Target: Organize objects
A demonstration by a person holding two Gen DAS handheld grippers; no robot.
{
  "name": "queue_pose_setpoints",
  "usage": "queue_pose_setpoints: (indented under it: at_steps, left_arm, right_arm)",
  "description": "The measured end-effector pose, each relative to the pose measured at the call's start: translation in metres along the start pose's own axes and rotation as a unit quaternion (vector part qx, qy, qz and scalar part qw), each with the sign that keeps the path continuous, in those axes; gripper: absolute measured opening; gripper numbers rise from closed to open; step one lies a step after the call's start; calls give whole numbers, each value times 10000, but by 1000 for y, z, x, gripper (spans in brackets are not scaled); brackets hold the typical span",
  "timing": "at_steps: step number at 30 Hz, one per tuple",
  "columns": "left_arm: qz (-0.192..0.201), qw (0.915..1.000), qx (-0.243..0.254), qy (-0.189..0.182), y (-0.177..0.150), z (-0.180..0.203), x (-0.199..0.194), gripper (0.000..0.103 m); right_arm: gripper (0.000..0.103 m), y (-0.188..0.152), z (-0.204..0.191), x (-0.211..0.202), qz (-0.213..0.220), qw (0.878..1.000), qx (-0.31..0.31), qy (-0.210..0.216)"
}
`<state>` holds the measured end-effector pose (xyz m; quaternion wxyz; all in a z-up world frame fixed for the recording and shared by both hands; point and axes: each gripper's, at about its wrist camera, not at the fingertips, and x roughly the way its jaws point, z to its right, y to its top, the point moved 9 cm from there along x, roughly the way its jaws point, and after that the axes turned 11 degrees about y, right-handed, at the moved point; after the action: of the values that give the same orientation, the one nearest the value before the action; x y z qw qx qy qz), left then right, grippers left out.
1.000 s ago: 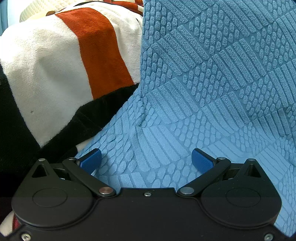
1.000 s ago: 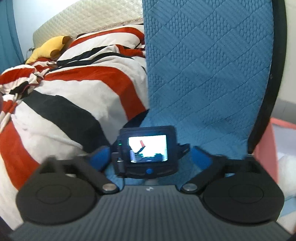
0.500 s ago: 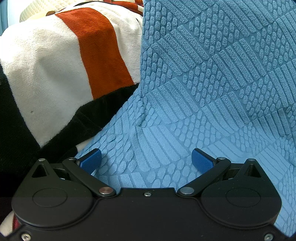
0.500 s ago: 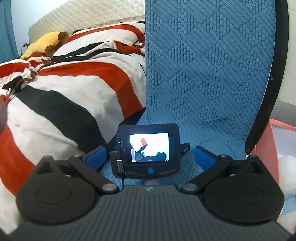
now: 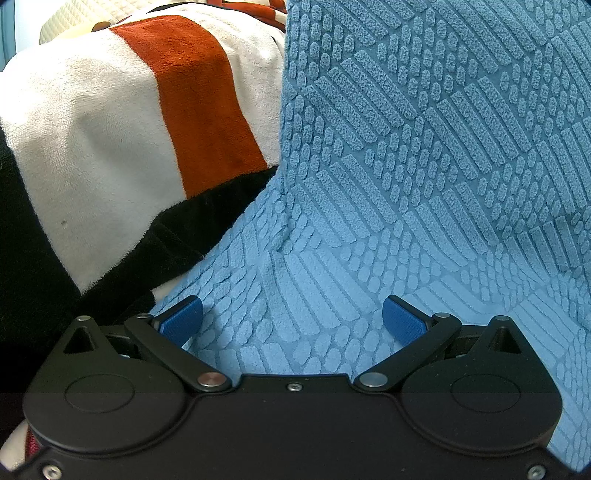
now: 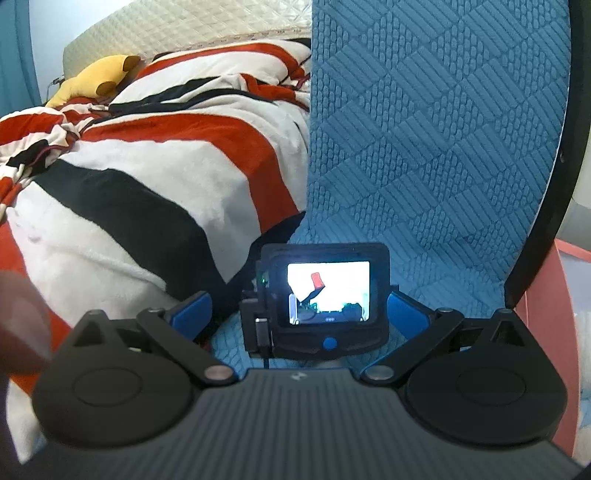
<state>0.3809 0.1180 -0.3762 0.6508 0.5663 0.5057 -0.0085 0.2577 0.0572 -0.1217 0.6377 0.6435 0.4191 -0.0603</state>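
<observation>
A blue textured cloth (image 5: 424, 155) hangs down and spreads under my left gripper (image 5: 291, 321), which is open with the cloth lying between its blue pads (image 5: 183, 321). The same blue cloth (image 6: 424, 129) drapes over a black-rimmed upright. Beside it lies a red, white and black striped blanket (image 6: 155, 166). My right gripper (image 6: 299, 314) is open too. Just beyond its fingers sits a small black camera with a lit screen (image 6: 328, 291), the back of the other gripper; the pads stand apart from it.
The striped blanket (image 5: 110, 129) fills the left of the left wrist view. A yellow plush toy (image 6: 92, 77) lies by the quilted cream headboard (image 6: 184, 29). A pink edge (image 6: 539, 306) stands at the right. A blurred fingertip (image 6: 22, 317) shows at the lower left.
The left wrist view is unchanged. The right gripper's view has shifted slightly, showing more of the bed, and a blurred fingertip has come in at its left edge.
</observation>
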Motion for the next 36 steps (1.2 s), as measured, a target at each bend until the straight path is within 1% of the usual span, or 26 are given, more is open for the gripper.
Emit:
queue_pose_setpoints:
  at_steps: [4,10,20,36]
  left_arm:
    - [0,10000,0,0,0,-2,0,103]
    - [0,10000,0,0,0,-2,0,103]
    - [-1,10000,-4,6,0,1,0,103]
    - [-4,10000,-13,21,0,0,0,103]
  right_arm:
    - [103,1,1,2,68,9999,11,-84]
    - [103,-5,-2,12,-34,9998,166,-79]
    - [103,-10,3,15,-140,9996,133,-189]
    - [103,-12,-1,17,-223,9995,115,-171]
